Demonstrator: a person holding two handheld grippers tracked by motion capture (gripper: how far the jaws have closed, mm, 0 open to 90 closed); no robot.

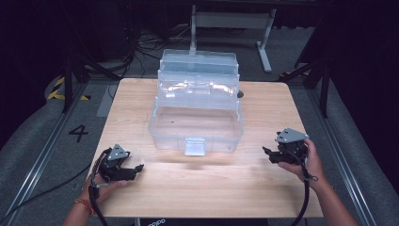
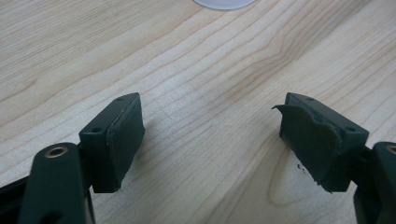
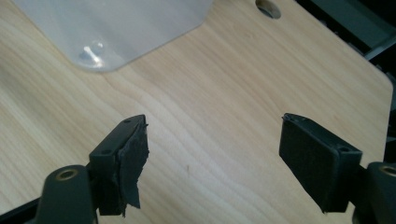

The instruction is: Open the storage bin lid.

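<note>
The left gripper [image 1: 137, 168] rests low at the table's [image 1: 207, 188] near-left corner, jaws wide apart with bare wood between them; the right gripper [image 1: 266, 151], at the near-right, also stands open and holds nothing. The clear plastic tiered storage box [image 1: 195, 127] stands opened mid-table, well apart from both: at about two o'clock from the left gripper, ten o'clock from the right; its front latch [image 1: 195, 146] faces the person.

- One clear plastic tiered box [image 1: 196, 106] stands on the table.
- One wooden table [image 1: 141, 103].
- Two grippers: left gripper [image 1: 139, 168], right gripper [image 1: 265, 151].
</note>
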